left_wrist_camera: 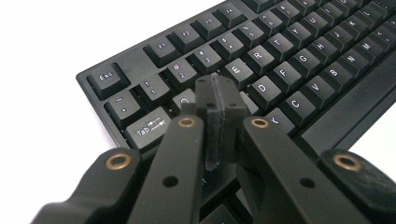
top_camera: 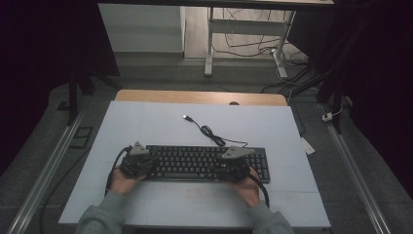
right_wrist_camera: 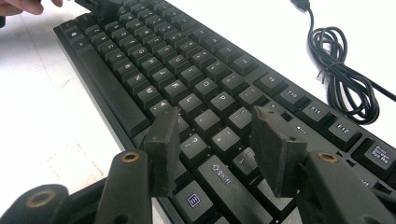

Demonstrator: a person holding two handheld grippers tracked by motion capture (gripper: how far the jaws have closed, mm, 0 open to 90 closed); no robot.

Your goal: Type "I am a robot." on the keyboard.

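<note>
High view: keyboard [top_camera: 207, 163] cable [top_camera: 209, 131]; left gripper [left_wrist_camera: 215, 107] fingers together, right gripper [right_wrist_camera: 217, 144] fingers apart.

Dim room, grey carpet floor [top_camera: 44, 141], white desk legs [top_camera: 209, 48] at back w/ loose cables [top_camera: 253, 46], dark sides.

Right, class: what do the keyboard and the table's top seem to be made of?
Keyboard: likely matt black plastic, judging by its moulded keycaps with printed white letters and dull sheen. Table: a pale, smooth, flat sheet, perhaps laminate or paper, over a wooden-looking board at the far edge; uncertain.
</note>
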